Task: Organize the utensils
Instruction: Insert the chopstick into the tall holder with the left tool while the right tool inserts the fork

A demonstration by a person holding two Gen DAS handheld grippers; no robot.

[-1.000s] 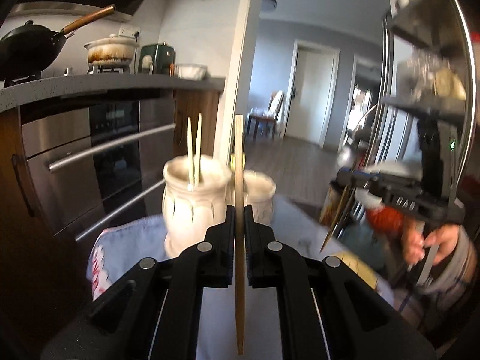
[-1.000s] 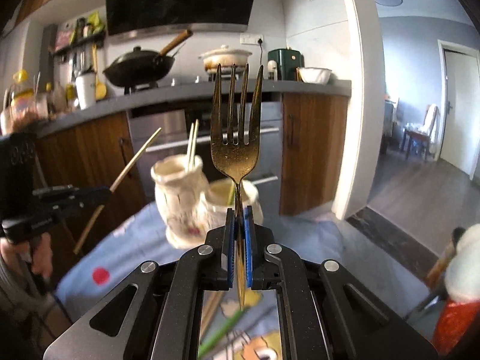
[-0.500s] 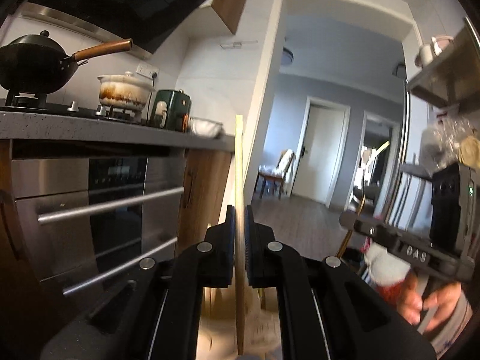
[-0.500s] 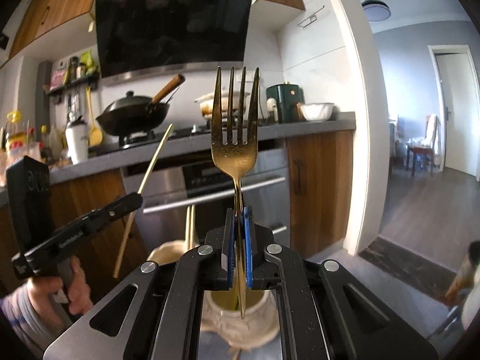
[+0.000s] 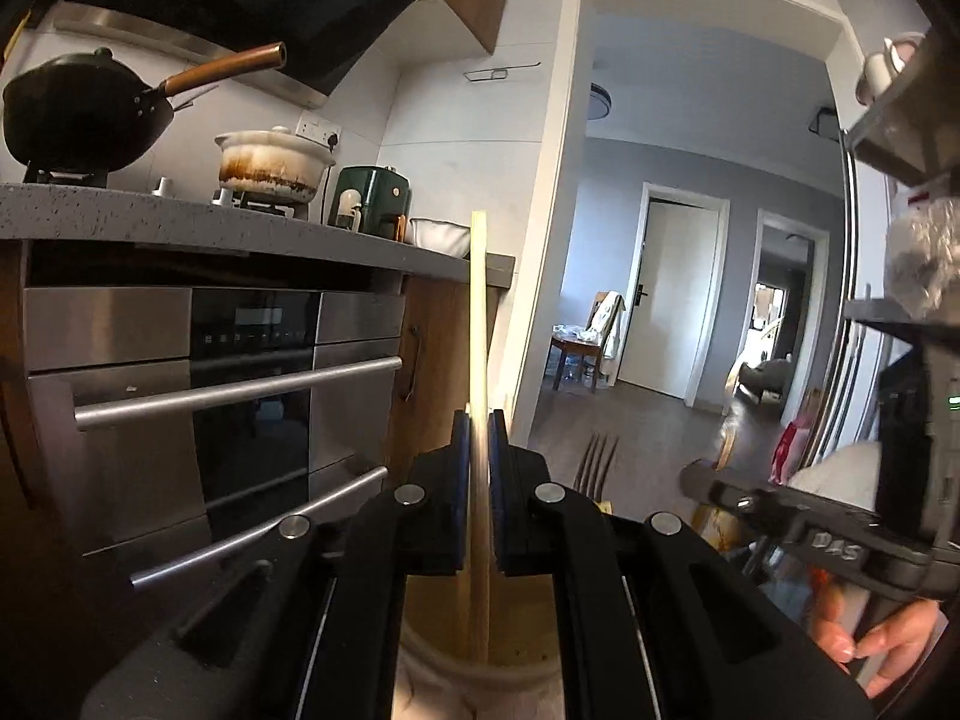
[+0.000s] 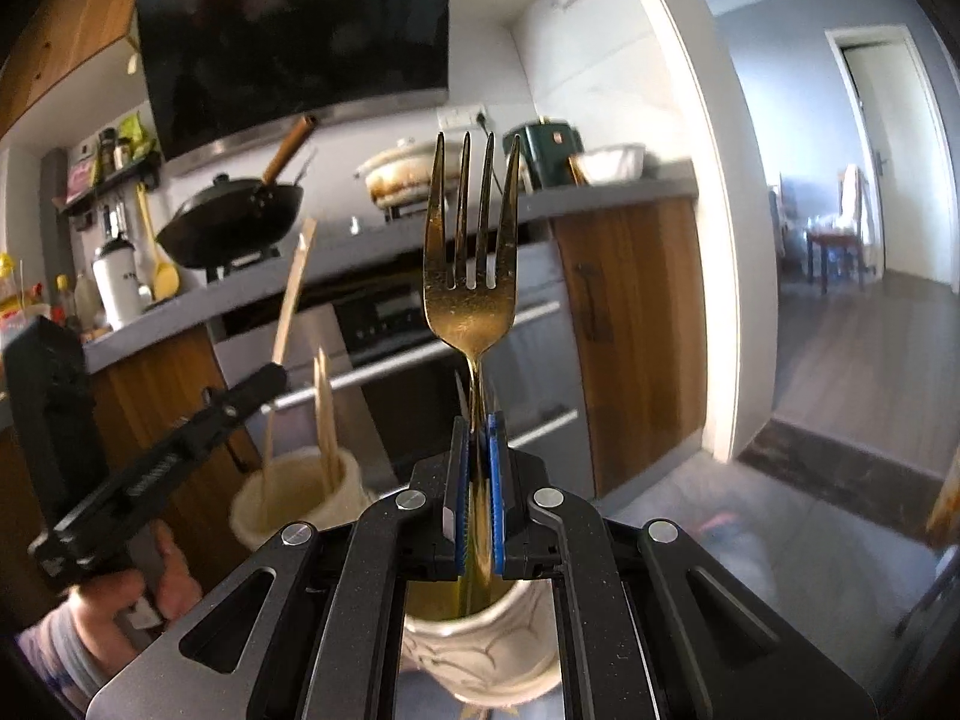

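Observation:
My left gripper (image 5: 478, 438) is shut on a wooden chopstick (image 5: 478, 324), held upright with its lower end inside a cream ceramic holder (image 5: 480, 675) below the jaws. My right gripper (image 6: 478, 438) is shut on a gold fork (image 6: 471, 264), tines up, its handle reaching into a second cream holder (image 6: 480, 654). In the right wrist view the left gripper (image 6: 273, 372) shows at left above the other holder (image 6: 300, 498), which holds two chopsticks. The fork's tines (image 5: 595, 462) and the right gripper body (image 5: 840, 546) show in the left wrist view.
A counter (image 5: 180, 222) with a black wok (image 5: 78, 108), a white pot (image 5: 273, 165) and a green appliance (image 5: 372, 201) stands behind, above a steel oven (image 5: 210, 390). A doorway (image 5: 678, 300) opens to the right. A shelf rack (image 5: 900, 180) is at far right.
Both grippers have come down over the two holders. The chopstick's lower end and the fork's handle now reach inside them. Both stay gripped.

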